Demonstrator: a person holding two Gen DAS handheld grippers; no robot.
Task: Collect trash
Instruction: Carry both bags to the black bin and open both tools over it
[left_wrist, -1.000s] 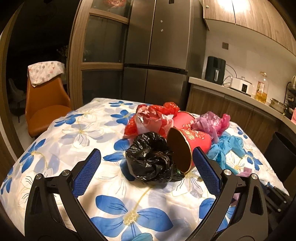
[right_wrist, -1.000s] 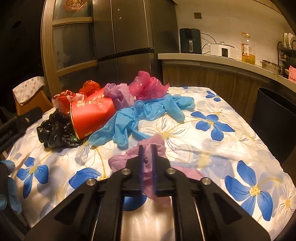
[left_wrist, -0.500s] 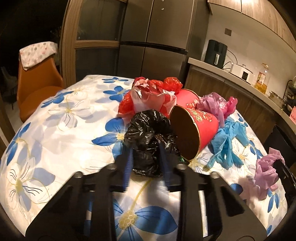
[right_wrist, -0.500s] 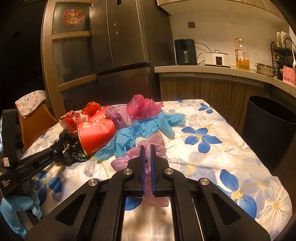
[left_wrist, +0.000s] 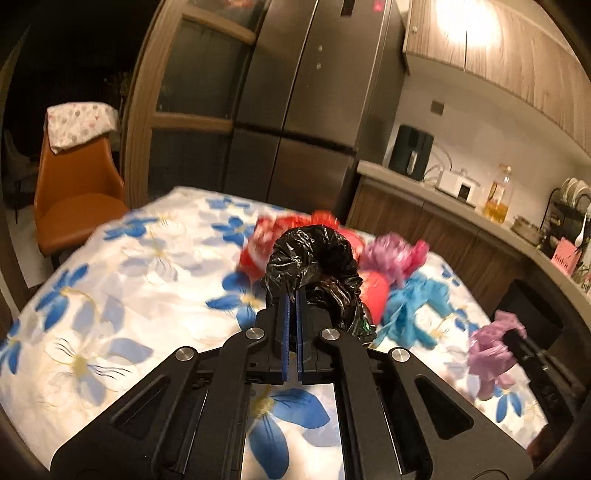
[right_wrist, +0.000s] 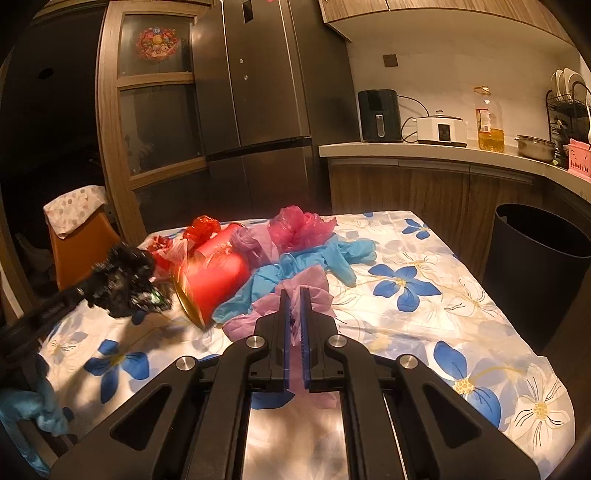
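Inspecting, left to right, we record:
Left gripper (left_wrist: 294, 295): jaws have just been closing; we find them clamped on the black bag (left_wrist: 314, 266), lifted above the table (left_wrist: 110, 280).
Right gripper (right_wrist: 294, 295): clamped on the purple bag (right_wrist: 295, 291).
Bin (right_wrist: 535, 258): beside the table's right edge.

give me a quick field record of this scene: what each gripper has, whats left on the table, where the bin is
left gripper: jaws just closed, shut on the crumpled black plastic bag
right gripper: shut on the crumpled lilac plastic bag
still on floral tablecloth: red paper cup on its side, blue gloves, pink plastic bag, red wrapper
bin: dark round bin, on the floor beside the table, open
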